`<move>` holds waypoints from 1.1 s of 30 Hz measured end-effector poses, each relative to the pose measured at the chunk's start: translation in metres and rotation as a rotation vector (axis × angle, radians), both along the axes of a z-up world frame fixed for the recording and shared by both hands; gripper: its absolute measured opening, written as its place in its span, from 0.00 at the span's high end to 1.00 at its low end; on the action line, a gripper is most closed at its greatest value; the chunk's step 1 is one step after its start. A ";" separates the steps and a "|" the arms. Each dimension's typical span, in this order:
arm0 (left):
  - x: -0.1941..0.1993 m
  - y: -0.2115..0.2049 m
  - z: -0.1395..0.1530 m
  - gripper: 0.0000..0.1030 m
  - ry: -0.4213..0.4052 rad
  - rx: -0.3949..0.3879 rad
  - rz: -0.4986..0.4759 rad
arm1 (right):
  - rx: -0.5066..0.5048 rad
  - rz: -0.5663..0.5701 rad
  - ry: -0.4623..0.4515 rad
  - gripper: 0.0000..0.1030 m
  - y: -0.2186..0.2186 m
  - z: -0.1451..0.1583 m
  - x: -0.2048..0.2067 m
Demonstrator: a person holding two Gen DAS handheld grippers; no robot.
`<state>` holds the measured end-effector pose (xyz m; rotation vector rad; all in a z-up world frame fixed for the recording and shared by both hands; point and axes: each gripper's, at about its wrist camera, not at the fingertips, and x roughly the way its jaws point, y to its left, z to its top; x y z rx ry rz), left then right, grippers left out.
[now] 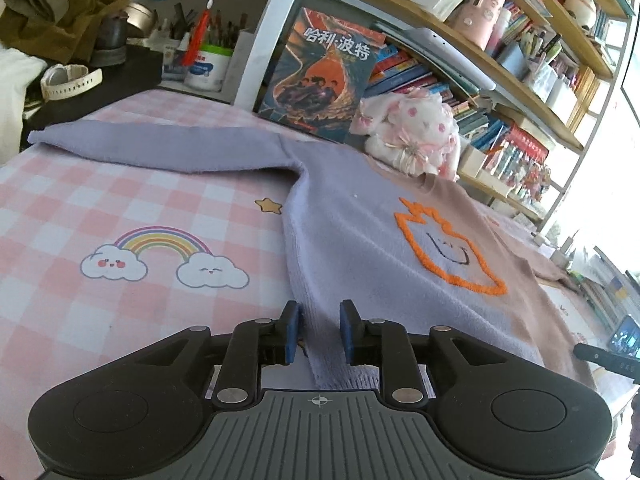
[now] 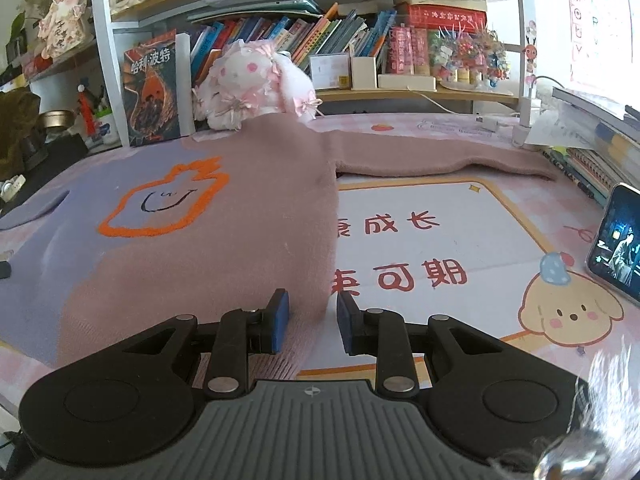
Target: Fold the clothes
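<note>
Sweater lies flat on table, plush toy behind.

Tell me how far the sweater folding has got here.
Done: the sweater lies spread flat on the desk mat, lilac sleeve and pink sleeve both stretched out. In hand: the left gripper and right gripper each straddle a bottom hem corner, pads not pressing the fabric. Left: every fold; no sleeve or hem is turned in yet.

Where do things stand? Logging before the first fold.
Left claw and right claw open, astride sweater hem corners. Sweater flat, sleeves out. Plush toy at collar; phone right.
</note>
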<state>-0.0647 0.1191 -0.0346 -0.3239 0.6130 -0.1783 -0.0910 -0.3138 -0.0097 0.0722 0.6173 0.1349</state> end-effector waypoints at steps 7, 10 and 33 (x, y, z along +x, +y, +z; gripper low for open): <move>0.005 -0.011 -0.001 0.91 -0.020 0.046 -0.038 | -0.001 0.002 -0.005 0.75 0.000 -0.002 -0.004; 0.002 -0.009 -0.003 0.95 -0.029 0.028 -0.044 | 0.002 0.020 -0.003 0.84 0.002 -0.001 -0.004; -0.007 -0.012 -0.002 0.93 -0.049 0.062 -0.019 | -0.028 0.027 -0.045 0.90 0.012 -0.006 0.003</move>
